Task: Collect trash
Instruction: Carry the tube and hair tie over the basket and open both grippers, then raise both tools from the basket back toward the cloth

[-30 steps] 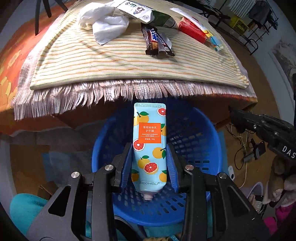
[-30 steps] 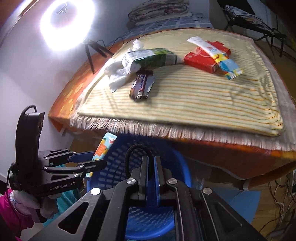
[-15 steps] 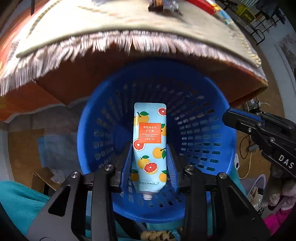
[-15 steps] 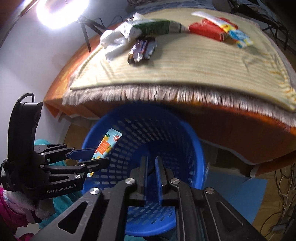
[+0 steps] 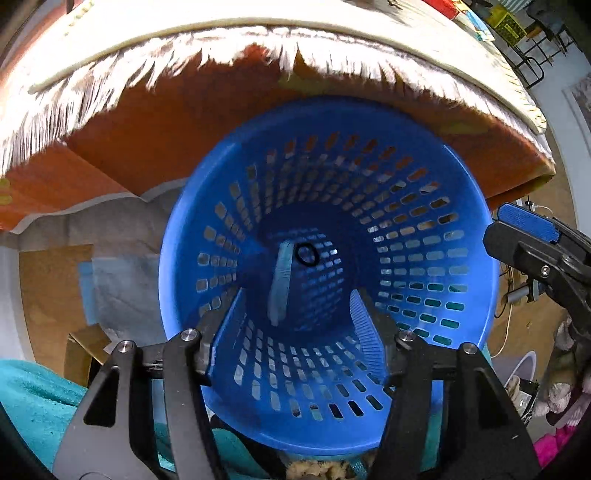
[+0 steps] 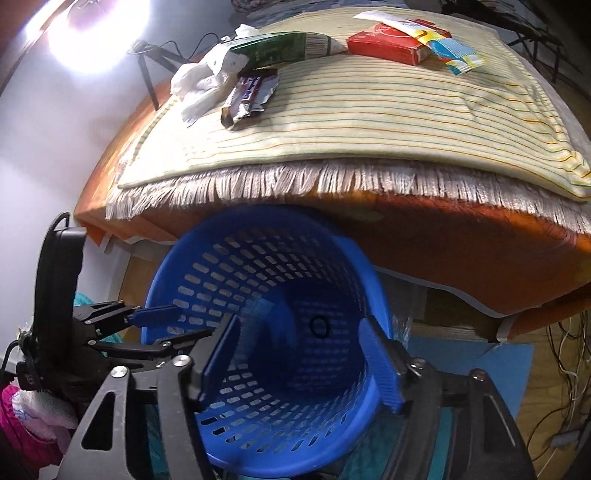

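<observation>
A blue perforated basket (image 5: 461,206) stands below the table edge. My left gripper (image 5: 295,325) is open and empty over its mouth. The fruit-print cream tube (image 5: 280,284) is inside the basket, edge-on and blurred, apart from the pads. A black ring (image 5: 307,254) lies at the basket bottom. My right gripper (image 6: 301,360) is open and empty over the same basket (image 6: 258,229). On the striped cloth (image 6: 369,122) lie a candy wrapper (image 6: 251,94), white tissue (image 6: 199,86), a green carton (image 6: 280,50), a red box (image 6: 391,48) and a colourful sachet (image 6: 450,55).
The orange table edge with a fringe (image 6: 332,181) overhangs the basket's far rim. The left gripper shows at the left of the right wrist view (image 6: 147,328). A bright ring light (image 6: 96,33) stands behind the table. Cables (image 6: 561,354) lie on the floor at right.
My left gripper opened and let go of the cream tube, which dropped into the basket. My right gripper opened too. Both cameras now sit closer over the basket mouth.
</observation>
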